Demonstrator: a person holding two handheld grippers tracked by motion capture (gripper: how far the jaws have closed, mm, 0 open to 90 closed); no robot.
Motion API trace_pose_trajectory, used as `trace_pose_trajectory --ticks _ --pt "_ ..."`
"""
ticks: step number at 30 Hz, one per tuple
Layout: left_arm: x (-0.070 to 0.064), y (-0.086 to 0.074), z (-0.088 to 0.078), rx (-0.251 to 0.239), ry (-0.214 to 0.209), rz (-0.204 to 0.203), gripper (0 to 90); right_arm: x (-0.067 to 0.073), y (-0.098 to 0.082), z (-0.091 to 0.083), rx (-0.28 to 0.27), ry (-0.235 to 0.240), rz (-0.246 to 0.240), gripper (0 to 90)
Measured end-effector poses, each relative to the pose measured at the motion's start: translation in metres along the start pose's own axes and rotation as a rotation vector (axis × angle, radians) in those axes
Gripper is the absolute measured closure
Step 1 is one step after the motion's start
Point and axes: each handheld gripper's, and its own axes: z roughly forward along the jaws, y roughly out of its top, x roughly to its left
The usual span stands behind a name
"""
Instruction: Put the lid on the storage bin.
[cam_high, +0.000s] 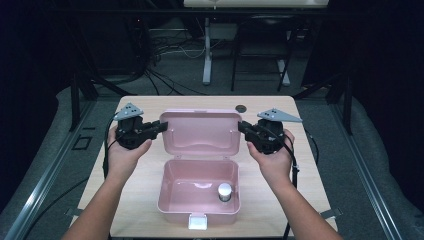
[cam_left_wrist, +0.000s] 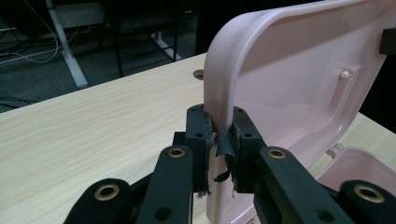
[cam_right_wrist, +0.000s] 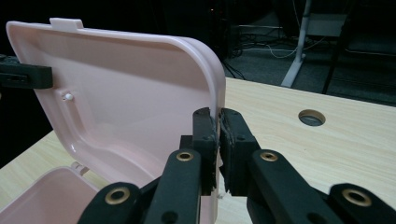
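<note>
The pale wooden tabletop (cam_high: 140, 200) carries an open pink plastic box (cam_high: 197, 192) at its near middle; the box's pink hinged lid (cam_high: 200, 132) stands raised behind it; the left gripper (cam_high: 161, 127) is clenched on the lid's left edge (cam_left_wrist: 219, 93), the right gripper (cam_high: 243, 127) on its right edge (cam_right_wrist: 218, 88); a small white-capped cylinder (cam_high: 225, 191) stands in the box's near right corner.

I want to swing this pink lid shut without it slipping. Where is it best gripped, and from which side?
Grip the lid by its thin side rims, one from each side, as the left gripper and right gripper do now. The lid stands open and upright over the pink box, so both rims are exposed and narrow enough for the jaws to pinch.
</note>
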Motion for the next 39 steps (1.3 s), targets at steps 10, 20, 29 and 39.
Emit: trace_pose_trajectory --ticks 10,20,29,39 --pt "0.004 0.001 0.000 -0.007 0.000 0.009 80.1 0.001 0.002 0.005 -0.012 -0.018 -0.022 86.3" --pt "0.007 0.001 0.000 -0.012 -0.014 0.003 79.8 0.003 0.001 0.007 -0.030 -0.023 -0.024 86.2" --pt "0.003 -0.001 -0.008 -0.017 -0.027 0.018 78.7 0.006 -0.002 -0.004 -0.034 0.009 -0.026 84.4" --pt "-0.002 -0.004 -0.016 -0.024 -0.039 0.026 77.2 0.011 -0.005 -0.014 -0.037 0.027 -0.037 82.9"
